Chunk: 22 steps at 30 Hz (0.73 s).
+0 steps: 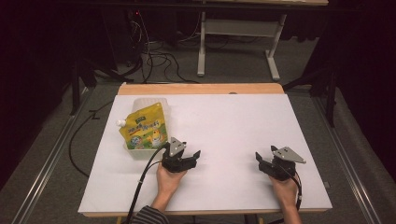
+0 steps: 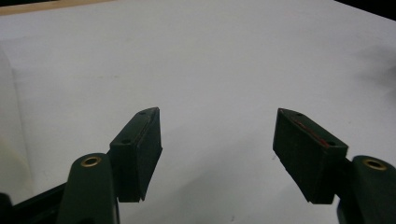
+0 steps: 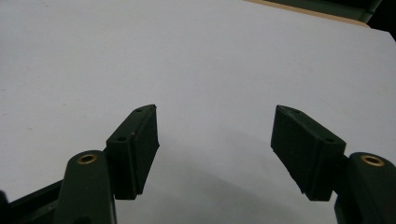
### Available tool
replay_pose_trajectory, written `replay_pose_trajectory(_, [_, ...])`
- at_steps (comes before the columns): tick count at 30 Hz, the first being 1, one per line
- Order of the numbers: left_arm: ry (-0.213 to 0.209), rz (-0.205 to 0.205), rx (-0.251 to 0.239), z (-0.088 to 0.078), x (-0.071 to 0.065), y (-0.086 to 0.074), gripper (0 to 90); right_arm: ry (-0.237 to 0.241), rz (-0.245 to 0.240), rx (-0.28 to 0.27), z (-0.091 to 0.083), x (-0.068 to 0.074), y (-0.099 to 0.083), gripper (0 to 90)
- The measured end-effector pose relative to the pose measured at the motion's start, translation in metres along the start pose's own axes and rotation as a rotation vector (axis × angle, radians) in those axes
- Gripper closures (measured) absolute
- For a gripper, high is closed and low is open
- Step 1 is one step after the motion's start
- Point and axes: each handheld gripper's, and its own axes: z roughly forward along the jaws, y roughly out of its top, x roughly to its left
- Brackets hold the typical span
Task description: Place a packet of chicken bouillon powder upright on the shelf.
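A yellow-green spouted pouch (image 1: 144, 126) lies on a clear plastic container (image 1: 142, 103) at the table's left. Just right of the container's near corner, my left gripper (image 1: 190, 149) rests low over the white tabletop (image 1: 224, 121). In the left gripper view its jaws (image 2: 217, 123) stand wide apart with nothing between them, and the container's pale edge (image 2: 7, 112) shows at the far left. My right gripper (image 1: 264, 156) sits at the near right of the table. Bare white surface lies between its open jaws (image 3: 215, 121) in the right gripper view.
The table's wooden far edge (image 1: 201, 88) borders the white surface. Beyond it on the floor are cables (image 1: 154, 56) and the white legs of another table (image 1: 238, 28). A metal rail (image 1: 46, 158) runs along the floor at the left.
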Motion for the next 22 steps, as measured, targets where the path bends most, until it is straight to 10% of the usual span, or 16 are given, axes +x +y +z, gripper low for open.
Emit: replay_pose_trajectory(22, [0.01, -0.008, 0.013, 0.0047, 0.0008, -0.0044, 33.2, -0.003, -0.001, 0.004, 0.0002, 0.0005, 0.0001, 32.9])
